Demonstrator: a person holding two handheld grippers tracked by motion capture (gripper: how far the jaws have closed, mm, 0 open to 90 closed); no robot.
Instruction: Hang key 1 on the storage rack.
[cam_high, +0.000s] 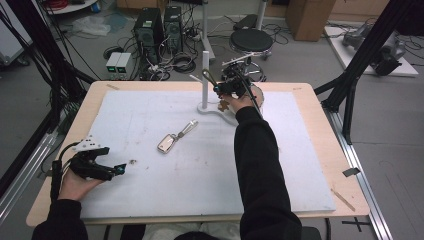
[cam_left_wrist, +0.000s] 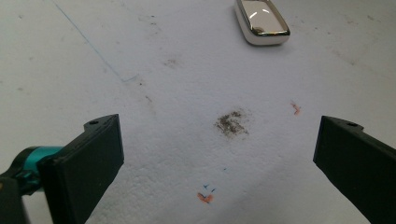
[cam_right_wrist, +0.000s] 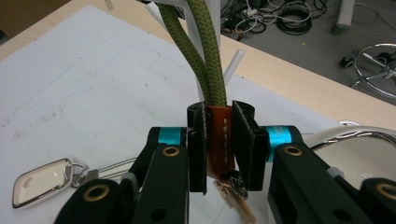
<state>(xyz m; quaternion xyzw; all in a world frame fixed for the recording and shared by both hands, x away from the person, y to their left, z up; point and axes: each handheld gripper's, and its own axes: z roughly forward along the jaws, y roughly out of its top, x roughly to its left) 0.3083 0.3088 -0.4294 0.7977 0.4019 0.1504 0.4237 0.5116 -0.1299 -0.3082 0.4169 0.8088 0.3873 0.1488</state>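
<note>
Your white foam mat (cam_high: 150, 200) covers a pale wooden table (cam_high: 320, 115); cables and two computer towers (cam_high: 159, 27) sit on the floor beyond. Your left gripper (cam_left_wrist: 219, 154) hovers wide open, holding nothing. One silver-and-white key fob (cam_high: 167, 143) lies mid-mat. Your right gripper (cam_right_wrist: 219, 144) is clamped on the orange leather tab (cam_right_wrist: 219, 135) of one green rope loop (cam_right_wrist: 205, 51), beside the white post stand (cam_high: 205, 75).

No readable text, label, brand or number shows on anything.

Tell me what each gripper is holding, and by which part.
The right gripper is shut on a keychain's orange leather tab, just below its green cord loop. The left gripper is open over the mat and holds nothing.
</note>
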